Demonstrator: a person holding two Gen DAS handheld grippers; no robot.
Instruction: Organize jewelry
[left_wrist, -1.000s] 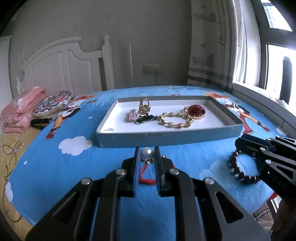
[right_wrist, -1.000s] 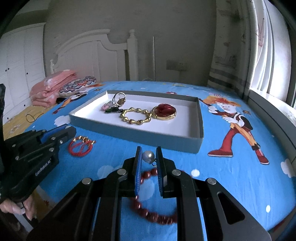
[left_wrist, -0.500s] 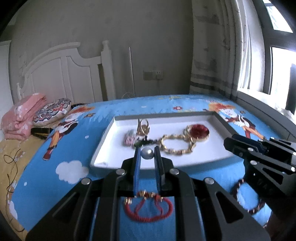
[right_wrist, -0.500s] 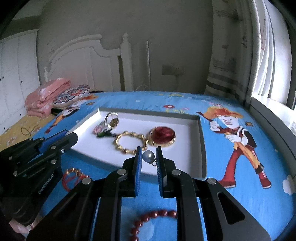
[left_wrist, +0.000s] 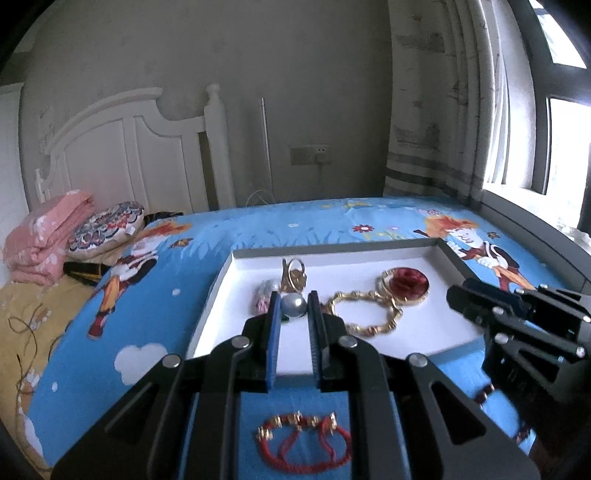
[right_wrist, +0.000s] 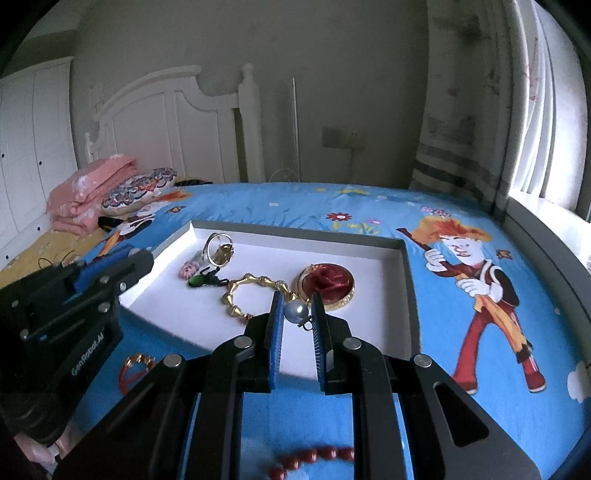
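Blue cartoon bedsheet (left_wrist: 325, 225) carries tray (left_wrist: 332, 253), red bracelet (left_wrist: 303, 446), bead bracelet (right_wrist: 314, 458).

A blue cartoon-print bedsheet (right_wrist: 461, 350) carries a white-lined grey tray (right_wrist: 369, 242), red cord bracelet (left_wrist: 303, 448) and pink quilt (right_wrist: 92, 192).

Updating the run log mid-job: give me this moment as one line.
left gripper: shut on pearl | right gripper: shut on pearl earring | both over tray | red cord bracelet, bead bracelet on bedspread

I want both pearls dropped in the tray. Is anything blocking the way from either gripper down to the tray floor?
Nothing visible blocks either. The left gripper holds its pearl above the tray; the right gripper's pearl hangs by the gold bracelet.
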